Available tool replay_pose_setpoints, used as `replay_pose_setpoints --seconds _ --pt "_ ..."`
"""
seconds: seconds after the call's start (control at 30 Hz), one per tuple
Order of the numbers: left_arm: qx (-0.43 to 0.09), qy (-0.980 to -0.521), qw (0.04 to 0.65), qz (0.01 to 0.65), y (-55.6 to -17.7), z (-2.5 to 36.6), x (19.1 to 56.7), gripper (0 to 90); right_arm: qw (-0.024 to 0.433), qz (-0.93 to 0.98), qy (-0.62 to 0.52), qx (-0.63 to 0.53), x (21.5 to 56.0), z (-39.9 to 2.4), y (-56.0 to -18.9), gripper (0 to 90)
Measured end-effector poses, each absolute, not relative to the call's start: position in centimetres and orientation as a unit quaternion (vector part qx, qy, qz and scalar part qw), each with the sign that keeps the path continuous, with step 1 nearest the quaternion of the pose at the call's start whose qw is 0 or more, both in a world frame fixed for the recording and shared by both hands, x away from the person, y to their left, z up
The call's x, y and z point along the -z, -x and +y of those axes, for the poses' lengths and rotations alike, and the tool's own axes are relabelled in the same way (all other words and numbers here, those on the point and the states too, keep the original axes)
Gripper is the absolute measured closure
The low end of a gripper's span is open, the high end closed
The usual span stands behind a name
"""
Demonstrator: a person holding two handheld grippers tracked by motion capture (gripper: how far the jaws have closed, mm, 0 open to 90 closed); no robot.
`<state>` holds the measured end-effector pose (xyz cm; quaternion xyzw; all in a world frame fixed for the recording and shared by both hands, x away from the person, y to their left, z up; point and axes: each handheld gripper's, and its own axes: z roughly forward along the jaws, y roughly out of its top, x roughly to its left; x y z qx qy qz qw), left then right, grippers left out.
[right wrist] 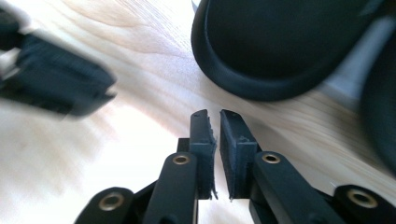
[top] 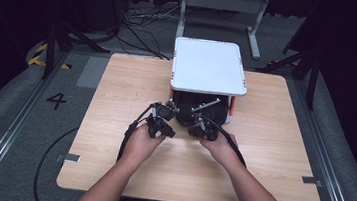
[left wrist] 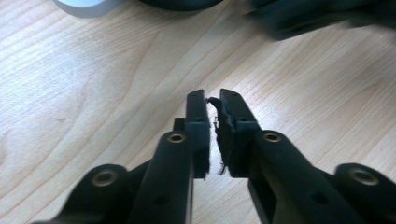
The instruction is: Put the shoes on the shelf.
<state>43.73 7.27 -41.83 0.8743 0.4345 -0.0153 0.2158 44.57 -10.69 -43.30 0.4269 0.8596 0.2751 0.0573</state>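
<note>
**High view: two hand-held tools meet in front of a black object under a white stand**

In the high view, a light wooden bench [top: 116, 99] is seen from above. A white stand [top: 210, 66] with a flat top is placed at the far middle of the bench, and a black rounded object [top: 200, 114], possibly a bag or pouch, is tucked beneath it. The left tool [top: 163, 129] and the right tool [top: 197, 131] are held close together just in front of that object, near it but apart from it as far as can be told.

In the left gripper view, the left tool [left wrist: 213, 100] is seen with its jaws parted by a narrow slit; nothing is gripped, and bare wood lies beyond the tips. A torn edge of padding hangs from one inner face. The other tool is shown blurred at the top right.

In the right gripper view, the right tool [right wrist: 213, 114] is likewise open by a thin gap, with nothing held. The black rounded object [right wrist: 280, 46] rests on the bench just beyond the tips.
</note>
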Motion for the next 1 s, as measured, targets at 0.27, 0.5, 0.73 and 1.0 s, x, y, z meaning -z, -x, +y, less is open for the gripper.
replay_pose_setpoints --seconds 0.27,0.5,0.73,1.0 --pt "-0.021 -0.884 0.215 0.416 -42.2 8.5 40.1 60.9 0.116 0.840 -0.408 -0.339 39.1 -18.4 -41.9 58.0" --pt "-0.032 -0.886 0.246 0.393 -40.5 10.6 38.8 47.2 0.156 0.822 -0.411 -0.362 38.5 -24.6 -41.0 50.5" --pt "-0.041 -0.888 0.254 0.381 -38.9 14.1 38.9 41.3 0.199 0.807 -0.427 -0.358 38.4 -30.7 -39.5 51.9" --pt "-0.128 -0.829 0.253 0.482 -39.3 19.0 39.7 32.5 0.222 0.790 -0.482 -0.306 40.9 -35.8 -39.5 44.7"
